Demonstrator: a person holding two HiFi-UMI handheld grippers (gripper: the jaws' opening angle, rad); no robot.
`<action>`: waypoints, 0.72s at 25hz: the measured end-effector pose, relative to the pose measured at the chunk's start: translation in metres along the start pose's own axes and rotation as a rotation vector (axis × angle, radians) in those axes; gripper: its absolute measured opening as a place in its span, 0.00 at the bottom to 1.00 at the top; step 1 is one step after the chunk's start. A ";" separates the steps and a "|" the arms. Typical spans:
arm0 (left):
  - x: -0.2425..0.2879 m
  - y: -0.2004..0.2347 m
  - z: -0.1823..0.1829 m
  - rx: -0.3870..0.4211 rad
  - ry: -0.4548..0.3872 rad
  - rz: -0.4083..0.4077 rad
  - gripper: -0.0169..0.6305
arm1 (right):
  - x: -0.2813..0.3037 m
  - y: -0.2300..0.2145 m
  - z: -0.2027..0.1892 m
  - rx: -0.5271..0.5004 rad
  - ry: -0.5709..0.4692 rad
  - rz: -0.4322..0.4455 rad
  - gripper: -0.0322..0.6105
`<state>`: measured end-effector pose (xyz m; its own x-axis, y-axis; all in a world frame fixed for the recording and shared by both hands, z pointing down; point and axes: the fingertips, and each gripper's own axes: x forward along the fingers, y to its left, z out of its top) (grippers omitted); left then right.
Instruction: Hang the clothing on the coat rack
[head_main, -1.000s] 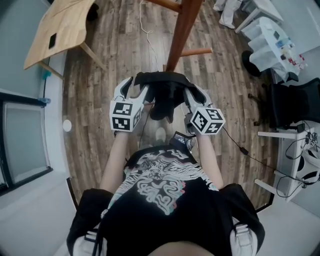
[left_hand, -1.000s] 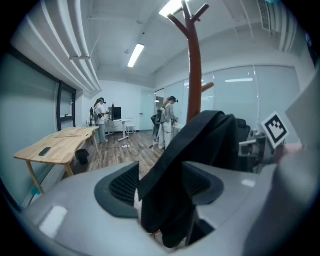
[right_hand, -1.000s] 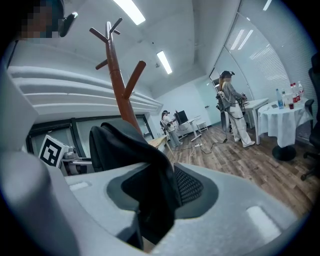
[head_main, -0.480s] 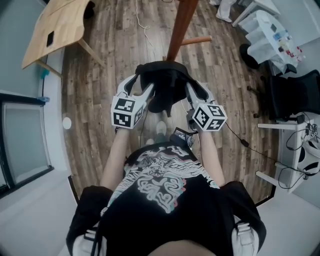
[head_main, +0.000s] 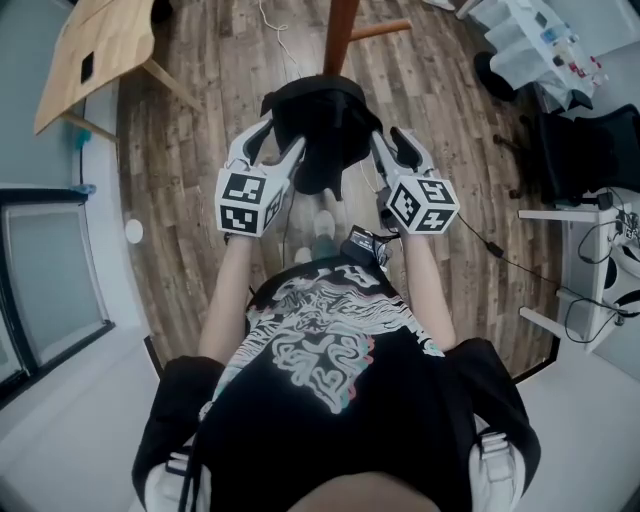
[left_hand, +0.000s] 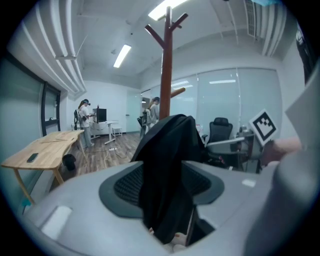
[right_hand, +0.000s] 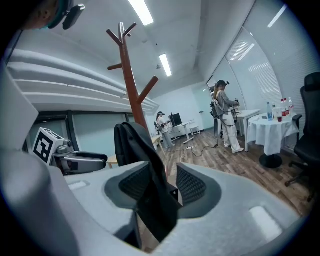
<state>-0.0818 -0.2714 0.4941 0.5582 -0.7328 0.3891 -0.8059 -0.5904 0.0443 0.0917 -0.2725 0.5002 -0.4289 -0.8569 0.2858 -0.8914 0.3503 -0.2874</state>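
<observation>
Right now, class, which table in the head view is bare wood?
The wooden table at upper left, on slanted legs; the cloth-covered table at upper right and the desk at the right edge are white.

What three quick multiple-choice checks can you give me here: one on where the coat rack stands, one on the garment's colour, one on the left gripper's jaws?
1. Where does the coat rack stand in the head view?
A. Beyond the garment, ahead of the person.
B. Behind the person.
C. At the person's far right.

2. What colour is the garment?
A. White.
B. Black.
C. Red.

3. How do the left gripper's jaws stand?
A. Wide apart and empty.
B. Closed on the garment.
C. Closed on a rack branch.

Answers:
1 A: its brown pole rises past the cloth at the top of the head view.
2 B: the cloth is black in every view.
3 B: the left gripper view shows the cloth pinched between the pads.
</observation>
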 end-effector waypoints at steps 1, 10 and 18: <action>-0.003 -0.002 0.000 0.005 -0.009 0.005 0.39 | -0.005 0.000 -0.001 -0.002 0.000 -0.005 0.31; -0.055 -0.012 0.011 0.083 -0.142 0.048 0.01 | -0.062 0.028 0.015 -0.071 -0.154 -0.007 0.28; -0.087 -0.033 -0.010 0.113 -0.097 0.012 0.01 | -0.109 0.067 0.014 -0.137 -0.205 -0.026 0.05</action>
<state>-0.1060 -0.1847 0.4682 0.5697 -0.7658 0.2983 -0.7882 -0.6120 -0.0656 0.0803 -0.1607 0.4370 -0.3792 -0.9203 0.0959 -0.9193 0.3630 -0.1519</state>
